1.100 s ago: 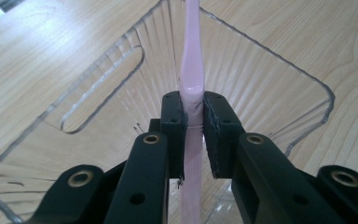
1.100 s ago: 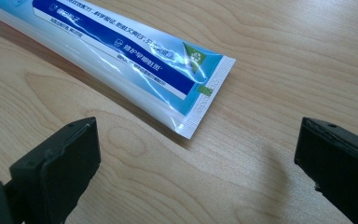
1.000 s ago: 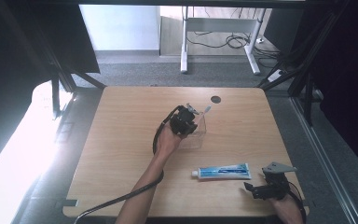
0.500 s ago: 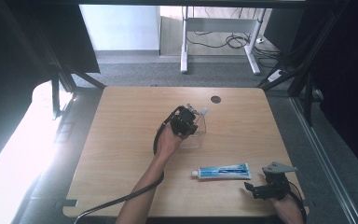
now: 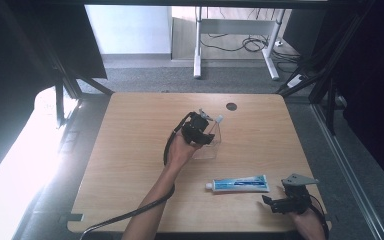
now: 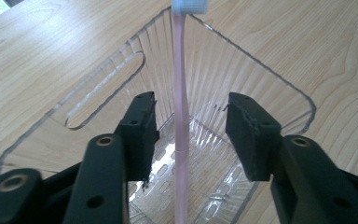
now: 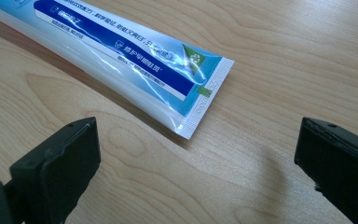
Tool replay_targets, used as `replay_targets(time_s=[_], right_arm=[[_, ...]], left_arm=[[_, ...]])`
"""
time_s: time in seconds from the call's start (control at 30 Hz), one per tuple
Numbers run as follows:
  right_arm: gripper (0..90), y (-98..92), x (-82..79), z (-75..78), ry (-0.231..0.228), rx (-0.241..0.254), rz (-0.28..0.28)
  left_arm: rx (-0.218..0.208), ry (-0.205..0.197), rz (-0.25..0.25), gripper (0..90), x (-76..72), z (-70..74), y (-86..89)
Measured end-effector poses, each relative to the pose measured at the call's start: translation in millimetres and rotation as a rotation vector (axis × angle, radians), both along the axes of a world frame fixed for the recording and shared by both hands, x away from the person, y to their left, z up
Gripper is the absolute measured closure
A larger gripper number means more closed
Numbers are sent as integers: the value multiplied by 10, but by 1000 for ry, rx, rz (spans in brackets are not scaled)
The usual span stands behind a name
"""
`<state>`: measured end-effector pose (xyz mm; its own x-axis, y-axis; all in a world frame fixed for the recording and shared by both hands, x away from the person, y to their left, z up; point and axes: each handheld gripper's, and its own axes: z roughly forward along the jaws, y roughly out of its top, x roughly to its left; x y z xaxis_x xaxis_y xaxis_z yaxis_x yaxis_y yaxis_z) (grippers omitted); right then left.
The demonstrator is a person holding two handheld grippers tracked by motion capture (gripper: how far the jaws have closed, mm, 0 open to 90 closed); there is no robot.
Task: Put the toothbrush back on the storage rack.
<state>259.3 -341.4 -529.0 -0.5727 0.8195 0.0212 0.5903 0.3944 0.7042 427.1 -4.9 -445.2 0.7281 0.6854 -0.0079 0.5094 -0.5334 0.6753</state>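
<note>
Nearest the person, the right tongs (image 5: 272, 201) rest low on the worktop (image 5: 130, 150) with jaws spread wide and nothing between them, lined up just behind the crimped tail of the toothpaste tube (image 5: 241, 184), probably to take it next. Farther out, the left tongs (image 5: 206, 131) hang over the clear plastic holder (image 5: 211, 146). Their jaws have just been opening, and the pink toothbrush (image 6: 181, 140) stands free between them, leaning on the holder's far rim, apparently let go so it stays there.
</note>
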Motion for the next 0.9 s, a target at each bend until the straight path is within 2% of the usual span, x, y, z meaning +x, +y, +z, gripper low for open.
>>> replay_targets(time_s=[0.13,0.3,0.4,0.5,0.63,0.9], right_arm=[[5,1,-1,1,-4,-3,1],[5,2,-2,2,-4,-2,0],[5,4,-2,2,-6,-2,1],[5,4,-2,1,-5,-3,0],[5,4,-3,3,-6,-2,0],[5,7,-2,2,-6,-3,-1]], left_arm=[[-35,24,-13,443,-10,56,47],[-63,26,-10,375,-26,99,73],[-88,36,-27,325,-39,128,92],[-90,45,-56,291,-69,153,107],[-93,51,-60,249,-100,175,124],[-90,38,-69,177,-145,216,180]])
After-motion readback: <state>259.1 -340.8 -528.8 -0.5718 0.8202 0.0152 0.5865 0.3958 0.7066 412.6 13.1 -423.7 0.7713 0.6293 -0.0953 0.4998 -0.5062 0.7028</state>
